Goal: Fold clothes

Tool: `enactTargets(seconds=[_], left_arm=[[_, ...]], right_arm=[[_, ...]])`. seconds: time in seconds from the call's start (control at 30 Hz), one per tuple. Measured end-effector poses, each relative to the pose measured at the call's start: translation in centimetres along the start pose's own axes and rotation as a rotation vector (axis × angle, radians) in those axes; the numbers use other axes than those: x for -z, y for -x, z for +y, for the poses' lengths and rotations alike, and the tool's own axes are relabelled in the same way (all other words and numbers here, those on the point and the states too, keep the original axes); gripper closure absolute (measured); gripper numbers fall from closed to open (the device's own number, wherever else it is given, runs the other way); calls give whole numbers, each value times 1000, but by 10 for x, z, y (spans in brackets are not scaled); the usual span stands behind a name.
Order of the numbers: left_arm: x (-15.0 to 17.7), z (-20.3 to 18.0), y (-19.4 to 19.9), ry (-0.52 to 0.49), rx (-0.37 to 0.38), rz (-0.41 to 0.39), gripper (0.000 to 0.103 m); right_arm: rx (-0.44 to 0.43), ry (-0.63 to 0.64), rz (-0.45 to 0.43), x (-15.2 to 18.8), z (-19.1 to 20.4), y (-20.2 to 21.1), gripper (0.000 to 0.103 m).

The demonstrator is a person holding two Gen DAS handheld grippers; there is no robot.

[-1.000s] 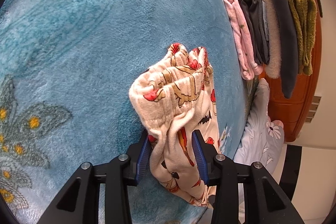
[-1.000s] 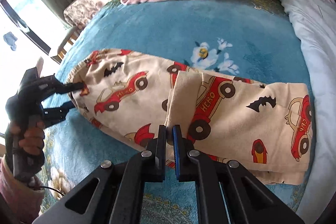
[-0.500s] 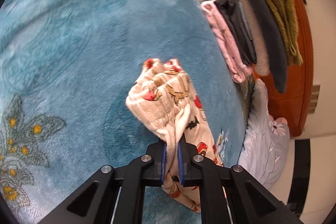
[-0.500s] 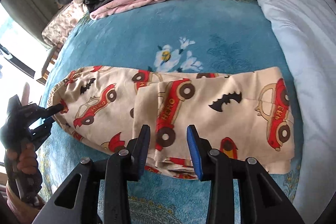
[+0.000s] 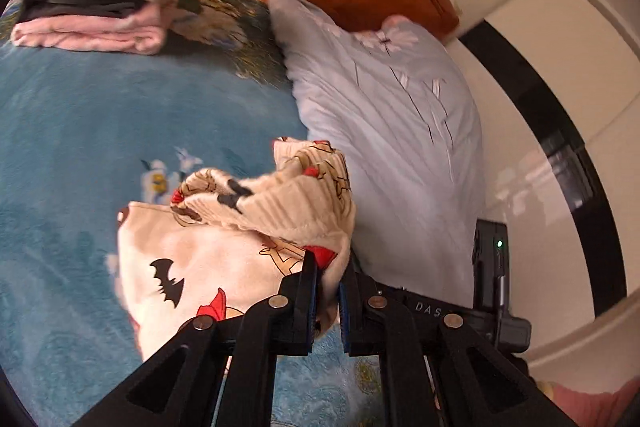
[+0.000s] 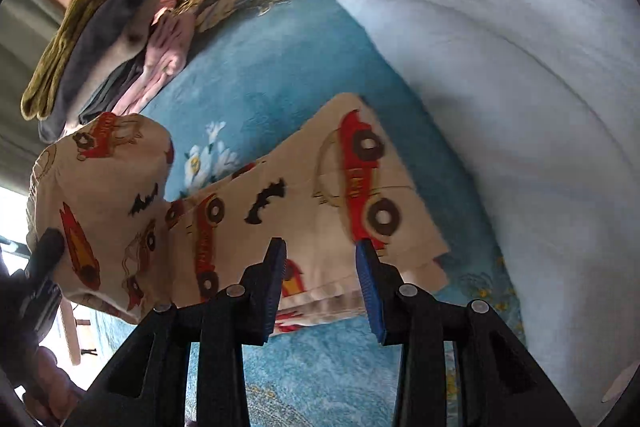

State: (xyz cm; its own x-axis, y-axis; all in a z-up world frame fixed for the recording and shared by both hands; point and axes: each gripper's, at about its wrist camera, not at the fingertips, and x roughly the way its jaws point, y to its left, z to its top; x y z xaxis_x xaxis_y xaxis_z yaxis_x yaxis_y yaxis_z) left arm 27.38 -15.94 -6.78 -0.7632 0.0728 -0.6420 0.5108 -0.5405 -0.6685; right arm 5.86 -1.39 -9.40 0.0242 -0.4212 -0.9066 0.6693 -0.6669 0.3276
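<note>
- Left wrist view: the left claw point(image 5: 328, 301) is seen pinched tight on the ribbed, gathered end of the car-print trousers point(image 5: 192, 267); cream cloth fills the narrow gap between its blue pads point(image 5: 344, 307).
- The gripped end is held up off the blue blanket point(image 5: 80, 131), bunched above the rest of the garment, which lies flat beneath it, close to the pale quilt point(image 5: 392, 131).
- A fold of the raised end over the flat part is judged to be the step in hand. It is done well if the pinch is kept firm until the cloth is laid down, and if the end is carried level so the layers are not twisted.
- A stack of folded clothes point(image 5: 88, 27) is seen at the far edge of the bed, well apart from the work.
- Right wrist view: the right claw point(image 6: 322, 281) is held wide open, with nothing between its pads; it hovers over the near edge of the flat part of the trousers.
- The lifted end is seen on the left of this view, draped in the air over the blanket, with the other claw dark and blurred below it.
- The flat part should be steadied by the open claw, it is judged, so it is not dragged along.
- The edges should be matched before release, and the quilt alongside should be kept out of the fold.
</note>
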Motion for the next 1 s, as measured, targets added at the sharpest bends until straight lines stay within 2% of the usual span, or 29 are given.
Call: enactTargets(seconds=[0.17, 0.3, 0.4, 0.43, 0.47, 0.5, 0.53, 0.57, 0.67, 0.73, 0.77, 0.83, 0.93, 1.0], left_arm=[[16, -28, -67, -53, -11, 175, 93], [28, -48, -116, -91, -17, 308, 90], [29, -42, -111, -65, 23, 324, 87], [28, -39, -107, -54, 42, 325, 82], [25, -36, -99, -35, 78, 315, 71], [23, -33, -91, -14, 115, 302, 65], [19, -28, -80, 12, 152, 284, 53], [17, -23, -70, 32, 179, 262, 48], [9, -7, -34, 59, 199, 185, 44], [2, 11, -15, 85, 120, 131, 42], [-1, 22, -6, 102, 66, 104, 42], [-4, 44, 8, 135, -33, 65, 42], [6, 75, 20, 177, -160, 68, 42], [17, 88, 21, 207, -171, 87, 42]], right_arm=[[49, -122, -11, 0, -47, 18, 66], [59, -167, -11, 0, -62, 24, 66], [55, -178, -16, -1, -65, 26, 65], [49, -175, -20, -2, -63, 25, 63], [40, -171, -23, -2, -62, 23, 62], [31, -168, -25, -2, -60, 22, 62], [15, -165, -23, -2, -58, 21, 62], [0, -161, -21, -2, -56, 20, 61], [-47, -135, -33, -1, -45, 20, 61], [-62, -117, -51, -1, -39, 23, 58], [-71, -115, -55, -1, -37, 23, 51], [-96, -128, -55, 1, -33, 23, 47], [-137, -137, -66, 2, -24, 25, 47], [-146, -123, -66, 3, -16, 25, 46]])
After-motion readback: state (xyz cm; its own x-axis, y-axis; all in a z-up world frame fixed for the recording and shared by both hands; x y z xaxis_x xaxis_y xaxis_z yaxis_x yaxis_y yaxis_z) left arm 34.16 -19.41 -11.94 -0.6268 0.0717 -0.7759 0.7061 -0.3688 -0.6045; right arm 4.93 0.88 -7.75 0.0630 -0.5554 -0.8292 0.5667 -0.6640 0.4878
